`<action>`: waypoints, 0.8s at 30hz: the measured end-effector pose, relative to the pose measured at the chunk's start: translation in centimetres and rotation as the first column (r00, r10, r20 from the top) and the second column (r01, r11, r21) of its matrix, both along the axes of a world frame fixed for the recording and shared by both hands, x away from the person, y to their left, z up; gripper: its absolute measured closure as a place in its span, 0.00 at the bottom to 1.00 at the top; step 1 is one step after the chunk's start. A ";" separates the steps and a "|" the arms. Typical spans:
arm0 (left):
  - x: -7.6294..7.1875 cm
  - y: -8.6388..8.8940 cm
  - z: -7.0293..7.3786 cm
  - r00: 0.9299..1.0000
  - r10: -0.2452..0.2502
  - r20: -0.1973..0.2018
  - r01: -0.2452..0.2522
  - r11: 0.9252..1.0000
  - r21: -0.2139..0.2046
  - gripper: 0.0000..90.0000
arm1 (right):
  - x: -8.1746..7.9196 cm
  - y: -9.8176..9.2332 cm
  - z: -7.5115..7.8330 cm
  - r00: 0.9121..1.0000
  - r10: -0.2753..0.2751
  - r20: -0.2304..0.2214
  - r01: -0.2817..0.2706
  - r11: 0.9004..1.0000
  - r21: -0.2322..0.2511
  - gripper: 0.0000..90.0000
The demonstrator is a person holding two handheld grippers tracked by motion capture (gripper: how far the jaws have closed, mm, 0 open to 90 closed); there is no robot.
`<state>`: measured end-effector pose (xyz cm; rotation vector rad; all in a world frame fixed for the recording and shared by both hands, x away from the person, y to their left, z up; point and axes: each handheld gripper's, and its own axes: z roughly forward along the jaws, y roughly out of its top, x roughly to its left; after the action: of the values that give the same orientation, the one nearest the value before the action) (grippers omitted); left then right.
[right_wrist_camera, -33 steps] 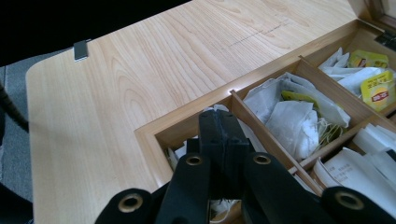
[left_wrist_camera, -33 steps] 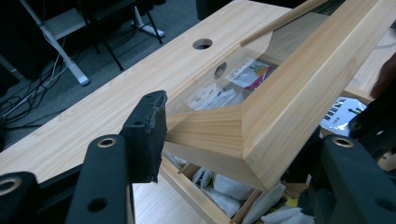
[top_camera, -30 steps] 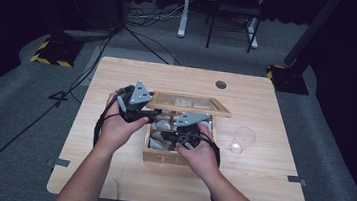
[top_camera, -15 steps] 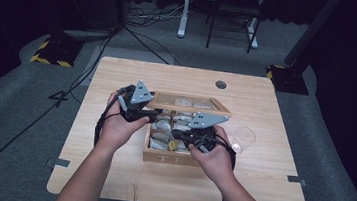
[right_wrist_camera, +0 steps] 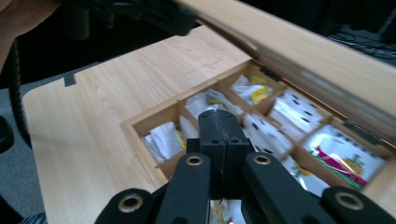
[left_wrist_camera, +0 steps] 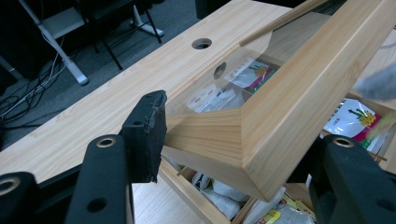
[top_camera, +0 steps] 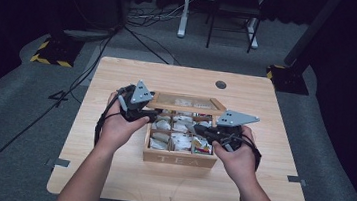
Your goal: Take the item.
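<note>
So there's a light wooden tea box with "TEA" on its front wall [top_camera: 179,159] sitting roughly mid tabletop [top_camera: 108,173], a bit closer to the near edge than the far one. Its wood-framed lid with the clear window [top_camera: 189,101] is swung up and standing open along the box's far side.

The left gripper [top_camera: 150,116] is at the box's left far corner, and it's clamped on the lid: in the left gripper view the lid's frame corner [left_wrist_camera: 261,135] sits right between the two black jaws, with the left pad [left_wrist_camera: 150,135] pressed against the wood. So that one is closed on the lid and holding it up.

The right gripper [top_camera: 198,131] hangs over the right half of the box, just above the compartments. In the right gripper view its jaws are squeezed together, pads flat against each other [right_wrist_camera: 222,133], and there's a sliver of something pale and crinkly poking out at the tip and below the jaws. Looks like a white paper tea bag packet [right_wrist_camera: 218,112] pinched in there, but it's tiny, so I wouldn't swear to it.

The box itself is divided into small compartments stuffed with more paper packets [right_wrist_camera: 299,114], mostly white, some with green and red printing [right_wrist_camera: 348,161]. The raised lid runs across the top of that view, blurred.

There's also a small round hole [top_camera: 221,85] in the tabletop near the far edge, behind the box.
</note>
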<state>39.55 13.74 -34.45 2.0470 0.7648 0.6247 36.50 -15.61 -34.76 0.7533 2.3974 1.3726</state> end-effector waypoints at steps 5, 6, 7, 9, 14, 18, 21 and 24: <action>0.0 0.0 0.0 1.000 0.000 0.000 0.000 1.000 0.000 0.49 | 0.0 -1.7 0.3 0.999 -0.040 0.004 0.040 0.999 0.004 1.00; 0.0 0.0 0.0 1.000 -0.001 0.000 0.001 1.000 -0.001 0.49 | 0.0 -2.0 0.4 0.999 -0.046 0.006 0.046 0.999 0.003 1.00; 0.0 0.0 0.0 1.000 -0.001 -0.001 0.001 1.000 -0.002 0.49 | 0.0 -2.3 0.5 0.999 -0.053 0.007 0.053 0.999 0.005 1.00; 0.0 0.0 0.0 1.000 0.000 -0.002 0.000 1.000 -0.004 0.49 | 0.0 -2.7 0.5 0.998 -0.059 0.008 0.059 0.998 0.004 1.00; 0.1 0.1 -0.1 1.000 -0.002 -0.007 0.002 1.000 -0.019 0.48 | 0.4 -4.9 0.6 0.994 -0.113 0.002 0.113 0.993 0.015 1.00; 0.1 0.1 -0.1 1.000 -0.003 -0.009 0.003 1.000 -0.021 0.48 | 0.8 -6.2 0.5 0.989 -0.148 -0.001 0.148 0.989 0.019 1.00; 0.1 0.1 -0.1 1.000 -0.002 -0.007 0.002 1.000 -0.017 0.48 | 1.2 -7.1 0.5 0.985 -0.173 -0.001 0.173 0.985 0.017 1.00; 0.1 0.1 -0.1 1.000 -0.001 -0.007 0.001 1.000 -0.017 0.48 | 1.6 -8.0 0.3 0.979 -0.204 -0.004 0.204 0.979 0.020 1.00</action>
<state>39.64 13.82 -34.53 2.0350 0.7707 0.6093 38.09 -23.65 -34.44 0.9765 2.2380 1.3156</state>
